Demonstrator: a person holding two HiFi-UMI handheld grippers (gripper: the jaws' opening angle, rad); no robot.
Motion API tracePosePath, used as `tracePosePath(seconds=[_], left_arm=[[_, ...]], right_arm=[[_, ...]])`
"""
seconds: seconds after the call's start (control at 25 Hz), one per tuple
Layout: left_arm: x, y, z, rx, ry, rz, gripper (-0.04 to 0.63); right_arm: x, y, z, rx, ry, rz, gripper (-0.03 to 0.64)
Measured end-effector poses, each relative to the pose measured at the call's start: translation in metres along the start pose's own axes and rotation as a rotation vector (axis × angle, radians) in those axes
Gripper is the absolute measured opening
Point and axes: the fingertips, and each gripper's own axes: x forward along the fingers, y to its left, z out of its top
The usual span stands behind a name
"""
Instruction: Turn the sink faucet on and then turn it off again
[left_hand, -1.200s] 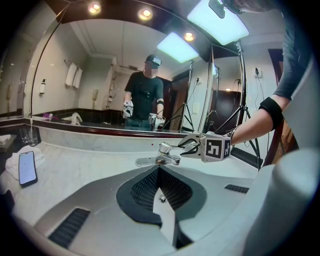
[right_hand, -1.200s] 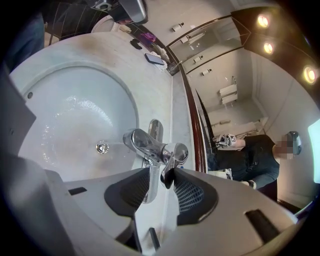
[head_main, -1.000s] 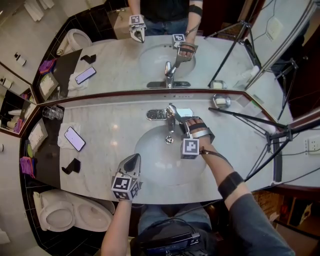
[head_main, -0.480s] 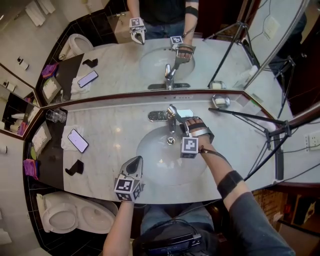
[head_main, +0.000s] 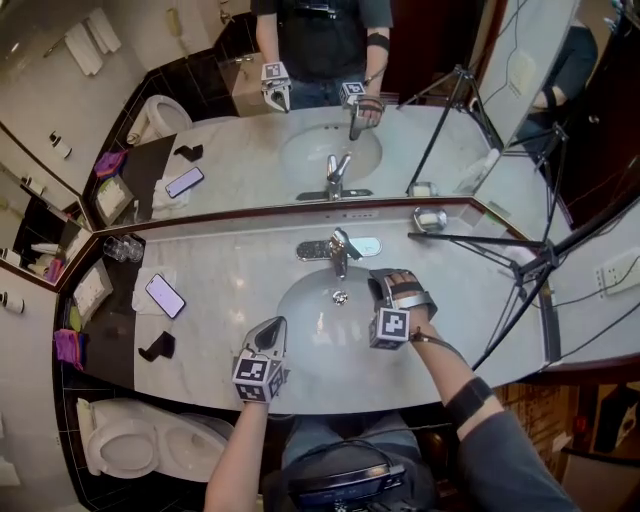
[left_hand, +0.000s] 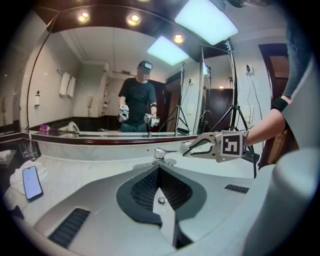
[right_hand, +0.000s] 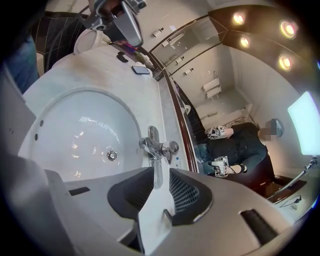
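The chrome faucet (head_main: 338, 246) stands behind the white basin (head_main: 300, 305), with its lever pointing toward me; I see no stream of water. My right gripper (head_main: 378, 284) hovers over the basin's right side, a short way off the faucet. Its jaws have just been closing and stand a little apart with nothing between them. In the right gripper view the faucet (right_hand: 155, 147) shows beyond the gap of the gripper (right_hand: 161, 172). My left gripper (head_main: 272, 326) is shut and empty over the basin's near left rim. From the left gripper (left_hand: 159, 170) I see the faucet (left_hand: 161, 155) ahead.
A phone (head_main: 165, 295) on a cloth, a black object (head_main: 158, 347) and drinking glasses (head_main: 123, 248) sit at the counter's left. A soap dish (head_main: 430, 218) and a tripod leg (head_main: 490, 242) are at the back right. The mirror runs behind the faucet; a toilet (head_main: 130, 445) is lower left.
My right gripper has drawn back from the faucet lever toward me and to the right, and its jaws have narrowed. The left gripper has barely shifted.
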Motion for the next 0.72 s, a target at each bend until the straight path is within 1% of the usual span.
tracePosePath(seconds=[0.16,0.28,0.56,0.64,0.72], left_arm=[[-0.003,-0.005,0.011,0.027,-0.008,-0.008,-0.006],[-0.007,-0.008,0.017,0.041,-0.019,-0.011,-0.005],[-0.019,-0.008,0.017,0.051,-0.026,-0.012,-0.005],[-0.023,-0.008,0.016,0.051,-0.026,-0.011,-0.006],[-0.027,-0.008,0.017,0.052,-0.027,-0.008,-0.006]], right_arm=[[-0.039,-0.006,-0.006,0.043,-0.009,-0.058,0.064],[-0.065,-0.009,-0.013,0.118,-0.018,-0.075,0.023],[-0.106,0.0,-0.033,0.477,-0.036,-0.066,0.017],[-0.114,0.005,-0.041,0.62,-0.049,-0.045,0.017],[-0.12,0.01,-0.052,0.796,-0.071,-0.022,0.017]])
